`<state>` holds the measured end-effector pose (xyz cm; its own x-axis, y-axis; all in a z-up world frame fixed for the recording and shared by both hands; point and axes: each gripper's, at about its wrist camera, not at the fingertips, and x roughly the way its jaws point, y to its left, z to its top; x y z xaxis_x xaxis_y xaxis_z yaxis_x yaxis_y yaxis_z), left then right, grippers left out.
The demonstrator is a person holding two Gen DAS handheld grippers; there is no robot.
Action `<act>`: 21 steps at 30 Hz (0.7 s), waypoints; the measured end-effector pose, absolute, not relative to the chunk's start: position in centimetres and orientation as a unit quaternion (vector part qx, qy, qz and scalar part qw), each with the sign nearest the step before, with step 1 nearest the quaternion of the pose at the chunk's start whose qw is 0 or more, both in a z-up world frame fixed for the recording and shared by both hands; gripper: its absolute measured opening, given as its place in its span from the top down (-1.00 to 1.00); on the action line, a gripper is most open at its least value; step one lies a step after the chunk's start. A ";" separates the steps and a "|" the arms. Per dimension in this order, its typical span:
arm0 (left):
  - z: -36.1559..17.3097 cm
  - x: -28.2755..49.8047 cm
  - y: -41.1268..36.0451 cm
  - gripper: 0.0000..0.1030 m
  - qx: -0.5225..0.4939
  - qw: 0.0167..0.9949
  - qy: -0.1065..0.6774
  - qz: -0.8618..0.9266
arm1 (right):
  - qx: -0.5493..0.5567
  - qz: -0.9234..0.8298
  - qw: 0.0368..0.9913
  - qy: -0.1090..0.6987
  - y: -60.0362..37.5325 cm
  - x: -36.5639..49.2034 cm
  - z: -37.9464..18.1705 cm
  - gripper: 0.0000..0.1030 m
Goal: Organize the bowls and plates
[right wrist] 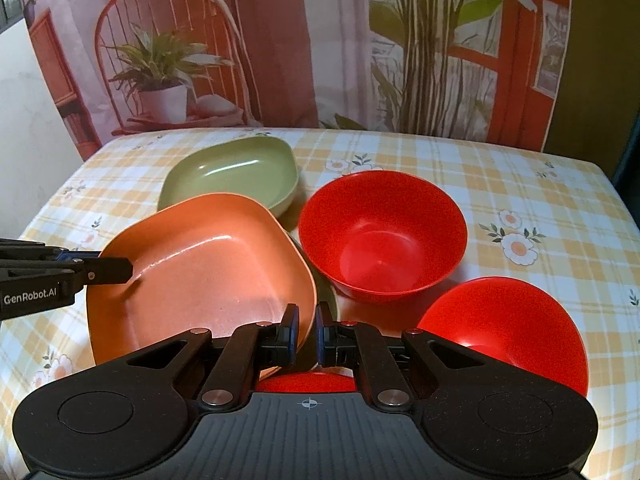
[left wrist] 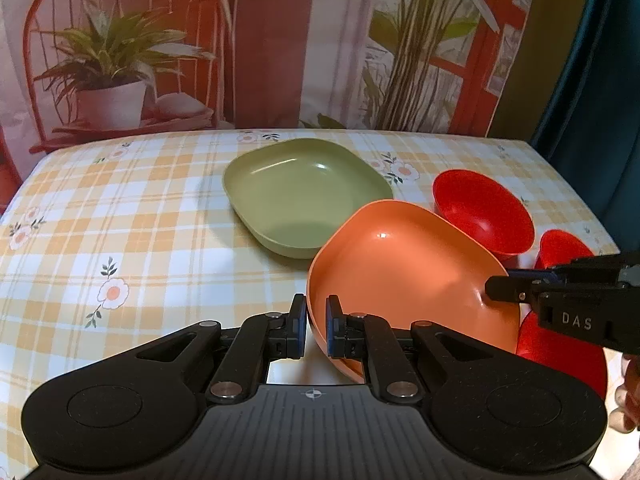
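My right gripper [left wrist: 494, 289] reads "DAS" on its side, and my left gripper [right wrist: 120, 270] reads "GenRobot.AI".

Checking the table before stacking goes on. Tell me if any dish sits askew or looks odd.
The orange plate is tilted, not flat: the left gripper and the right gripper each pinch its rim on opposite sides. The green plate and the red bowl sit level on the table. No spills or damage show.

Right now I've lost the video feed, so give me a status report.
Left gripper and right gripper both shut on orange plate, lifted, tilted. Green plate just behind. Red bowls right, apart.
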<state>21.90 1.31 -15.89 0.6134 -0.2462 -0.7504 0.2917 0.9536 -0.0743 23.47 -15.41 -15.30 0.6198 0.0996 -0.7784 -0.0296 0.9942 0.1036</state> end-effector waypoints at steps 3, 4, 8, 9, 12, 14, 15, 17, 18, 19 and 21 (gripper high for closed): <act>-16.1 21.9 0.7 0.79 0.043 0.898 0.411 -0.150 | 0.039 0.033 0.899 0.436 -15.7 23.4 -15.4 0.83; -16.2 21.9 0.6 0.79 0.047 0.898 0.411 -0.149 | 0.038 0.034 0.899 0.436 -15.7 23.5 -15.4 0.83; -16.6 21.7 0.4 0.78 0.057 0.900 0.408 -0.145 | 0.019 0.033 0.899 0.437 -15.3 23.7 -15.4 0.83; -16.6 21.7 0.4 0.78 0.057 0.899 0.409 -0.145 | 0.009 0.032 0.898 0.438 -15.1 23.8 -15.3 0.83; -16.8 21.7 0.3 0.77 0.060 0.898 0.410 -0.148 | -0.011 0.031 0.897 0.440 -14.7 23.9 -15.3 0.83; -16.9 21.7 0.2 0.77 0.062 0.897 0.411 -0.148 | -0.012 0.030 0.897 0.441 -14.7 23.9 -15.3 0.83; -16.9 21.8 0.2 0.77 0.061 0.897 0.412 -0.148 | -0.014 0.029 0.897 0.442 -14.7 24.0 -15.3 0.83; -17.0 21.9 0.2 0.77 0.061 0.897 0.413 -0.146 | -0.017 0.029 0.896 0.443 -14.5 24.1 -15.2 0.82; -17.0 21.9 0.2 0.77 0.061 0.897 0.413 -0.146 | -0.019 0.029 0.896 0.443 -14.5 24.1 -15.2 0.82; -17.1 21.9 0.2 0.77 0.060 0.897 0.414 -0.145 | -0.019 0.029 0.895 0.444 -14.4 24.1 -15.2 0.82; -17.1 22.0 0.3 0.77 0.055 0.897 0.414 -0.145 | -0.011 0.029 0.894 0.446 -14.6 24.3 -15.1 0.81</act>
